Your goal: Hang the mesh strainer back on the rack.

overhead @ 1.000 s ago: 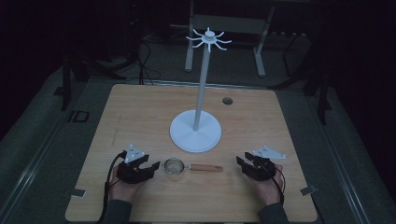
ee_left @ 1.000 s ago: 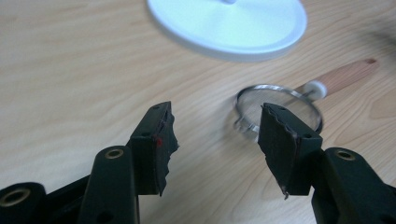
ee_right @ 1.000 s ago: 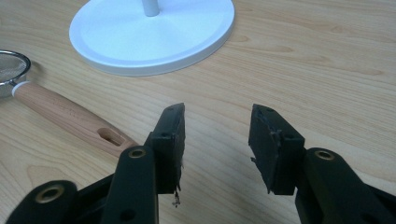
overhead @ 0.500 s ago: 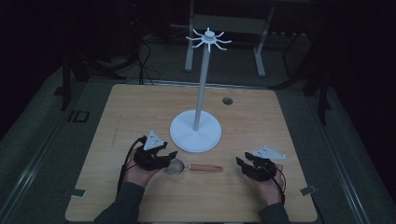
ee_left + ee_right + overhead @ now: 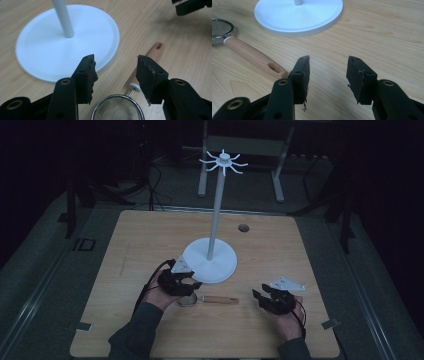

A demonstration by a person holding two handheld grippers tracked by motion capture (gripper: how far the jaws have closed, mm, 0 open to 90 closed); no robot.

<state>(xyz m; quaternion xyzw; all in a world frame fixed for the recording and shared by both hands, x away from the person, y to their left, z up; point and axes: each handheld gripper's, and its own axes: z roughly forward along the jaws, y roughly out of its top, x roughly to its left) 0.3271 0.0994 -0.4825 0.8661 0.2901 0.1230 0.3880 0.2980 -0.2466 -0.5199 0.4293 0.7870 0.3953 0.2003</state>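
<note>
Now: left gripper fingers apart, just closing, above strainer to grasp it | right gripper fingers apart, waiting on table.

- The white stand sits mid-table, its wide base just beyond the left gripper and blocking a straight push forward.
- Its thin pole rises tall, with hooks at the top.
- The strainer lies under the left gripper's spread jaws, apparently untouched.
- Bare table lies ahead of the right gripper; the wooden handle lies off to one side.
</note>
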